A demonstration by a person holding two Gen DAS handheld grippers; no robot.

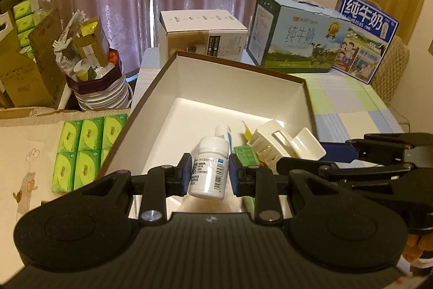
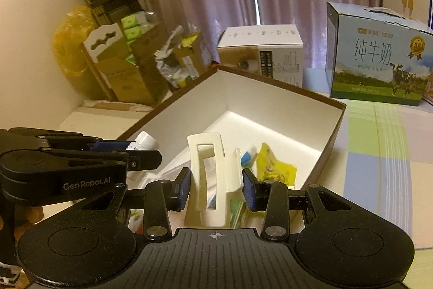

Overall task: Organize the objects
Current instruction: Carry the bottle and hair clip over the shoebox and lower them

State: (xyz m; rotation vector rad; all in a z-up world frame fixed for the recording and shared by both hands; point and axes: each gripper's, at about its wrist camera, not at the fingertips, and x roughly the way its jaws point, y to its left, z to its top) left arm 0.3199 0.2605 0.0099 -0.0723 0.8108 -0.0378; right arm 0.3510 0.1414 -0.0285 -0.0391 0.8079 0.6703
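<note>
Clamped between the fingers of the left gripper [image 1: 207,174], a white pill bottle [image 1: 209,169] is held upright over the near end of the open white-lined box [image 1: 232,77]. Just beside it, a cream plastic holder [image 2: 213,178] is gripped by the fingers of the right gripper [image 2: 216,187], over the same box. A yellow packet [image 2: 276,167] is seen on the box floor, near its right wall. The box is set on the checked surface [image 2: 379,153].

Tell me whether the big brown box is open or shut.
Open. The brown box has no lid on: its white inside walls and floor show, with a yellow packet lying in it.
</note>
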